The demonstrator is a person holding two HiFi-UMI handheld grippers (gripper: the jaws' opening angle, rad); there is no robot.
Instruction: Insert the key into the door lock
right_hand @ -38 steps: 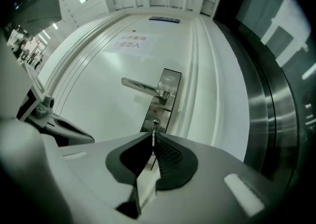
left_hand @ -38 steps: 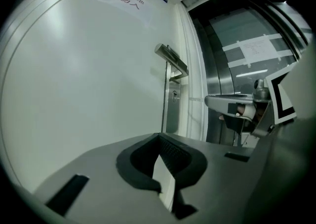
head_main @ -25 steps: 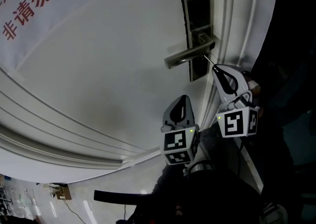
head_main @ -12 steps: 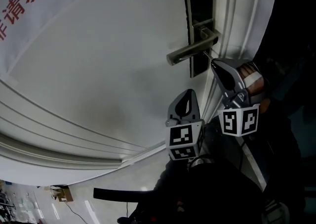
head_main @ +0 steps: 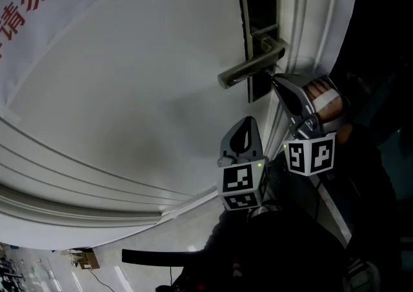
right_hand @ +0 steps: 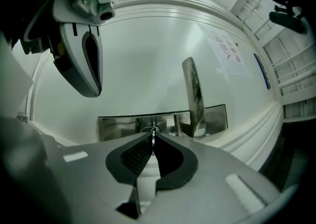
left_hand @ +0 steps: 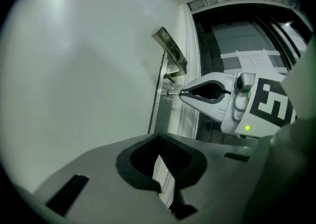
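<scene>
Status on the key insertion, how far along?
Done: the right tool grips the key, lined up with the keyhole. In hand: the key tip sits at the opening; depth can't be told. Left: push it fully in. The left tool is shut and empty.

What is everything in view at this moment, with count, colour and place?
door: one, white, fills most of the head view
sign: one, white with red characters, upper left on the door
lock plate: one, silver and dark, at the door's right edge
lever handle: one, silver, on the lock plate
key: one, silver, tip at the keyhole
floor: one, pale, bottom left
left gripper: one, grey, shut and empty, below the handle
right gripper: one, grey, shut on the key
hand: one, behind the right gripper
</scene>
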